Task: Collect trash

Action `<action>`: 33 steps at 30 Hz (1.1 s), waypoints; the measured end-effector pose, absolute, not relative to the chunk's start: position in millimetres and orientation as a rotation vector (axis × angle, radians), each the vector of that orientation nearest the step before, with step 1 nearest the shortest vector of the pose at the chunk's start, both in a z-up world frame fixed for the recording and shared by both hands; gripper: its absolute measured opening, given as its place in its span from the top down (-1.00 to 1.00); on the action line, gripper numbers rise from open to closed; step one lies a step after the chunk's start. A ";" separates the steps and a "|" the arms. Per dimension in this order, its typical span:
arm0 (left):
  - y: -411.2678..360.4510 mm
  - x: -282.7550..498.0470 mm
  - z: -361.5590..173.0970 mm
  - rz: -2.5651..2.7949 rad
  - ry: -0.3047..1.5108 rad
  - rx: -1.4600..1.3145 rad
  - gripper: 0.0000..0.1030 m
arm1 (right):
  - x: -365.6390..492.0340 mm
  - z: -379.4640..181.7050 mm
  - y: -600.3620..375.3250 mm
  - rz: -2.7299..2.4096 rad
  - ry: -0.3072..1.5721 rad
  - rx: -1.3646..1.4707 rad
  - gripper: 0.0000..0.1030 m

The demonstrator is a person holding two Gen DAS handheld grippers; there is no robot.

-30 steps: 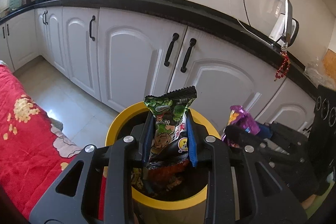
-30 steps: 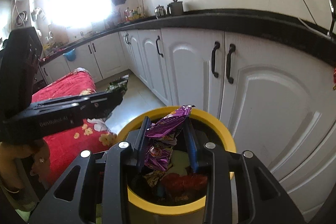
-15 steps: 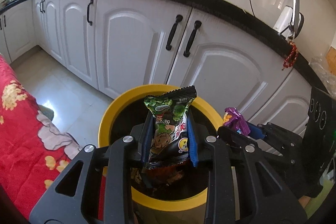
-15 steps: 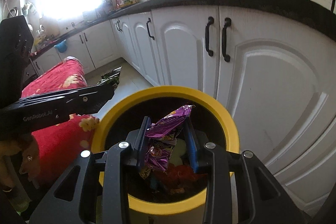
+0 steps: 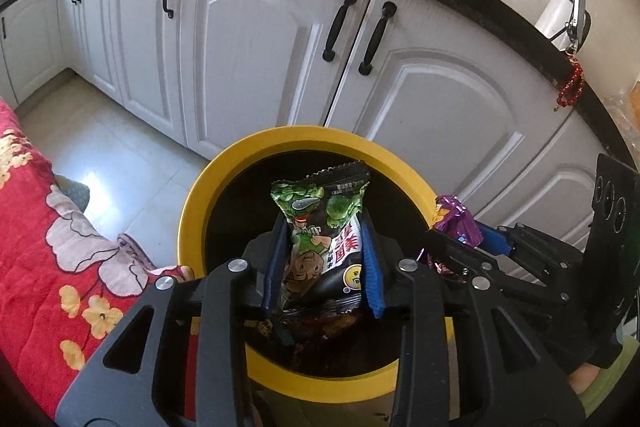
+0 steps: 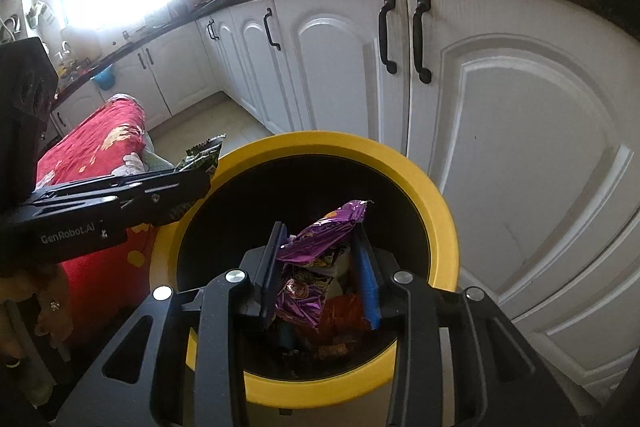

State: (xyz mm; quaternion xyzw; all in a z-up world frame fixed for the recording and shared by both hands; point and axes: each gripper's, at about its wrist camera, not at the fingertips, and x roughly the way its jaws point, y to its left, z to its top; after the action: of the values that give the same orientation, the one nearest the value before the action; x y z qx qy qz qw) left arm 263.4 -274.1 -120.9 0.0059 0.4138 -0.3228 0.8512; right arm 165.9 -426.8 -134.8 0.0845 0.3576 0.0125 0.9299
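Yellow-rimmed bin is sitting near white cabinets; the left gripper is pinching a green snack packet above it, the right gripper pinching a purple wrapper there too.

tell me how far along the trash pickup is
Done: wrappers already lie inside the yellow bin. In hand: the left gripper grips a green snack packet and the right gripper a purple wrapper, both over the bin's opening. Left: open the jaws so both drop in.
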 end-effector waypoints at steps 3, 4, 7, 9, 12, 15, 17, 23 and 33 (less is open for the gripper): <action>-273.2 265.6 -124.0 -0.668 0.882 0.016 0.44 | 168.2 -136.8 -426.3 0.027 0.743 0.171 0.35; -272.7 266.6 -125.0 -0.665 0.888 0.018 0.44 | 169.3 -137.9 -426.1 0.026 0.745 0.172 0.35; -270.5 269.4 -127.3 -0.650 0.904 0.018 0.43 | 170.6 -139.2 -426.6 0.021 0.751 0.173 0.31; -268.6 271.3 -127.6 -0.644 0.910 0.018 0.37 | 170.8 -139.2 -427.9 0.014 0.749 0.175 0.10; -265.5 273.8 -127.7 -0.634 0.921 0.014 0.25 | 169.6 -137.4 -432.6 0.006 0.740 0.198 -0.06; -263.9 274.8 -127.1 -0.622 0.927 0.013 0.02 | 167.5 -134.6 -435.2 -0.004 0.732 0.200 -0.15; -263.1 274.7 -125.9 -0.623 0.927 0.009 -0.04 | 165.7 -132.4 -437.3 -0.013 0.725 0.207 -0.22; -255.2 272.8 -118.4 -0.591 0.915 0.014 -0.49 | 158.8 -124.5 -442.7 -0.039 0.707 0.209 -0.38; -233.8 263.3 -94.9 -0.542 0.887 0.019 -0.79 | 147.7 -107.5 -437.9 -0.080 0.674 0.185 -0.79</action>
State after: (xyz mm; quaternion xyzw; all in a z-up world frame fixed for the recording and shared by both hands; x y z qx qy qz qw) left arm 263.3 -233.8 -94.9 0.0090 0.4238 -0.2590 0.8679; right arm 147.7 -437.9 -107.5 0.0904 0.3302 -0.0392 0.9387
